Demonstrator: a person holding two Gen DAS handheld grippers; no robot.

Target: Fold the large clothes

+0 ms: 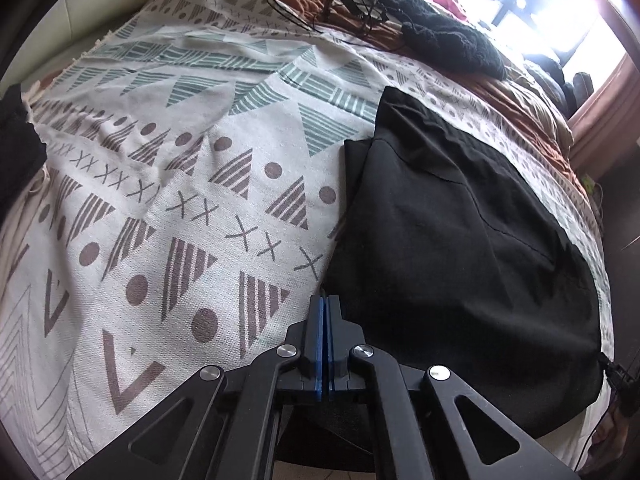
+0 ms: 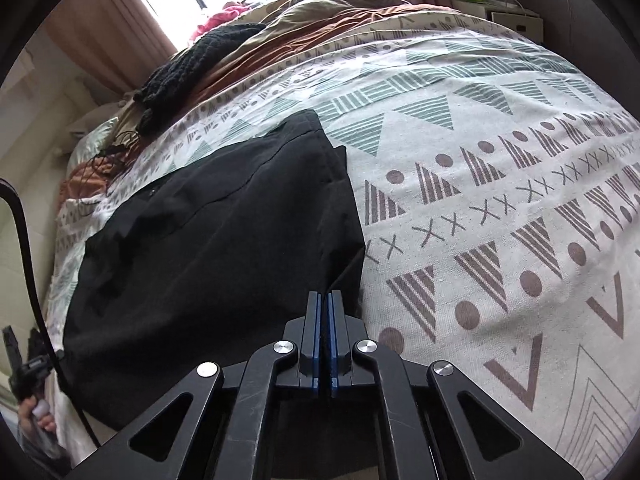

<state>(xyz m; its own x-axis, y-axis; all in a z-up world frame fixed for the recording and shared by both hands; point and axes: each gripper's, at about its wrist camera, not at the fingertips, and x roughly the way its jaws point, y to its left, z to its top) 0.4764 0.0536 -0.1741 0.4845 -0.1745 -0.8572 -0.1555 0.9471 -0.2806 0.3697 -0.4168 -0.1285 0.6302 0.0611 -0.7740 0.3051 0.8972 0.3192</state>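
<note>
**newbie_folds:** So I've got the black garment (image 1: 460, 240) lying flat on the patterned bedspread (image 1: 180, 200), near edge hanging at the foot of the bed. Left gripper (image 1: 325, 308) is clamped tight at the garment's near left corner, right gripper (image 2: 325, 304) is clamped at the near right corner (image 2: 344, 280). Blue pads (image 2: 318, 336) pressed together on both. Am I good to fold?

**laundry_vet:** Looks like it, with a caveat. Both sets of jaws are fully closed, but from those wrist views I honestly can't tell how much cloth is actually pinched. The right one seems to have a dark sliver between the pads; the left sits right at the hem, could be only a thin bite or none.

**newbie_folds:** So check first?

**laundry_vet:** Yep. Lift a little and see whether both corners come up together. If they do, carry them up and away toward the far edge (image 1: 400, 96), keeping the two grippers level and the same way apart so the fold line stays straight. Keep clear of that black knit thing (image 1: 448, 36) and the cables (image 1: 344, 0) further up the bed.
</note>
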